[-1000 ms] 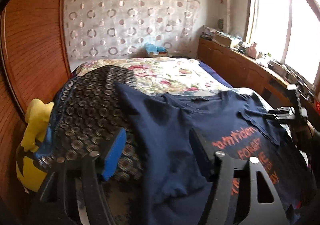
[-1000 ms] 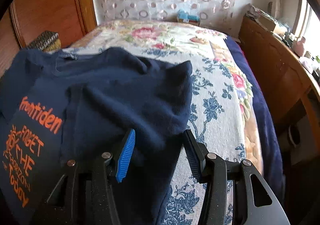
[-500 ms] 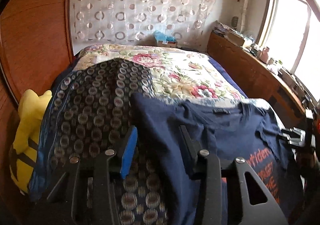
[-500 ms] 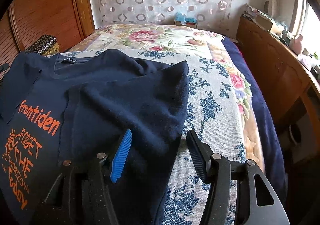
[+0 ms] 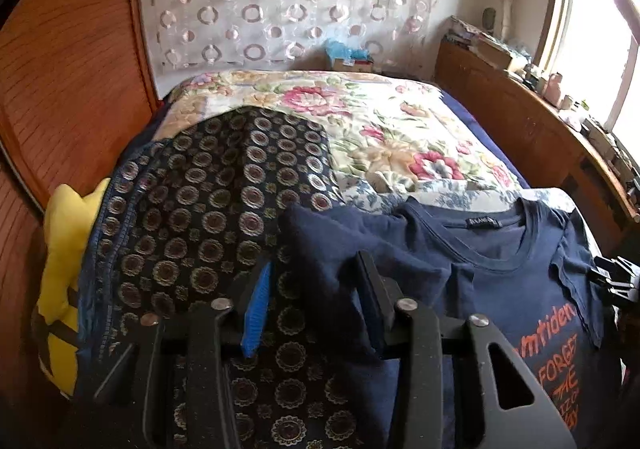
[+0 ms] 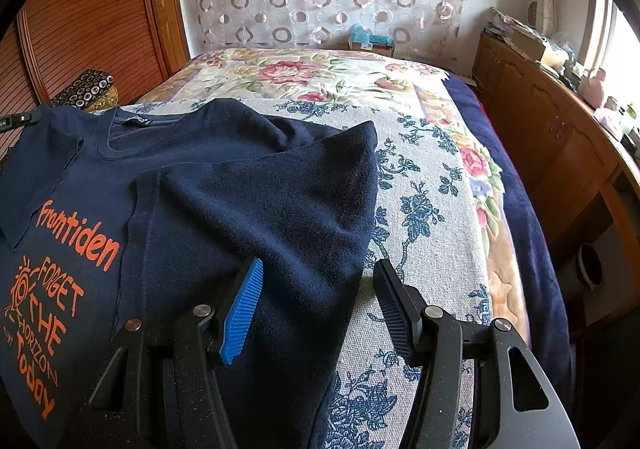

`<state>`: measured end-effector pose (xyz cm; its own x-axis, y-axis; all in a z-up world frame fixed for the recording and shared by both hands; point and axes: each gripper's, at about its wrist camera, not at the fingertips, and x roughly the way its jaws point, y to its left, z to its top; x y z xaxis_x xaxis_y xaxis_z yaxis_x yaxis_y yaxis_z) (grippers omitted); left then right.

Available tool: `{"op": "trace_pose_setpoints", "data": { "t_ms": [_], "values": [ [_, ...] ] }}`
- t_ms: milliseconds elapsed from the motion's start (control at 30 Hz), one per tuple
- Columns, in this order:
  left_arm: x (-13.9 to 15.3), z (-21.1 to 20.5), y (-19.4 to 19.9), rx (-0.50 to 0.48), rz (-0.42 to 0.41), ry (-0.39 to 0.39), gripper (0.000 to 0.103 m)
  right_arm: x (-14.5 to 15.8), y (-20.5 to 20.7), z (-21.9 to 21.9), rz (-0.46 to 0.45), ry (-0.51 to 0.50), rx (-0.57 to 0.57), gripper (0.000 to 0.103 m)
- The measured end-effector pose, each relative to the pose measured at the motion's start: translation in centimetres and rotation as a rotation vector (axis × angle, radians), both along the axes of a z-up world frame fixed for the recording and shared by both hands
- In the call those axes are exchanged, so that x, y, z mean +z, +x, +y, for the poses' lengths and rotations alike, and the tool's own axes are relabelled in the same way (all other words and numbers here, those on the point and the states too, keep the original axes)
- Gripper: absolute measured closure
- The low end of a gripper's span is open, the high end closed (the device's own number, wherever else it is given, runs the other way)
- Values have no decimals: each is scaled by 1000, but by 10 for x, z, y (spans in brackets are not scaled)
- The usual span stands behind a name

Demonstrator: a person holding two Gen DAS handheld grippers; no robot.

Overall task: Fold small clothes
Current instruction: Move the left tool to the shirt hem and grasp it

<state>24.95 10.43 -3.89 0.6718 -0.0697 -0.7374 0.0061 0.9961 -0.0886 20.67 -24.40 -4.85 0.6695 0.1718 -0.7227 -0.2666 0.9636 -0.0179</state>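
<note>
Navy cotton T-shirt with orange print (image 5: 500, 289) lies front-up on the bed, part-folded: both sides turned in over the chest.

Left gripper (image 5: 316, 301): jaws have just been closing, gap visibly narrower than a second ago. Folded left sleeve edge of the shirt sits between them, against the black finger at 3 o'clock; blue ribbed pad (image 5: 256, 313) at 9 o'clock stands clear over the dark circle-patterned quilt (image 5: 208, 201). No clamp on the cloth yet, so jaws read as apart. View has also swung left since a second ago: more quilt, yellow plush toy (image 5: 64, 249) at 9 o'clock.

Right gripper (image 6: 316, 301): jaws apart, a little wider than a second ago. They straddle the right folded edge of the shirt, no pinch; the gripper has barely shifted.

Outward: blue-floral grey cover (image 6: 420, 209) under the shirt, pink-rose bedspread (image 6: 300, 77) at 12 o'clock.

Read: left is setting up a pinch on the sleeve fold, right parked ready. Next fold not started.
</note>
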Motion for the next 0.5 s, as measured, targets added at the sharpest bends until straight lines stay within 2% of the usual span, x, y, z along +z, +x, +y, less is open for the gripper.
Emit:
{"op": "trace_pose_setpoints", "data": {
  "t_ms": [67,200,300,500],
  "values": [
    [0,-2,-3,-28,-6,-25,96,0,0,0,0,0,0,44],
    [11,-24,-20,-108,-48,-16,98,0,0,0,0,0,0,44],
    [22,-48,-45,-178,-94,20,98,0,0,0,0,0,0,44],
    [29,-67,-82,-236,-144,4,98,-1,1,-1,0,0,0,44]
  ]
}}
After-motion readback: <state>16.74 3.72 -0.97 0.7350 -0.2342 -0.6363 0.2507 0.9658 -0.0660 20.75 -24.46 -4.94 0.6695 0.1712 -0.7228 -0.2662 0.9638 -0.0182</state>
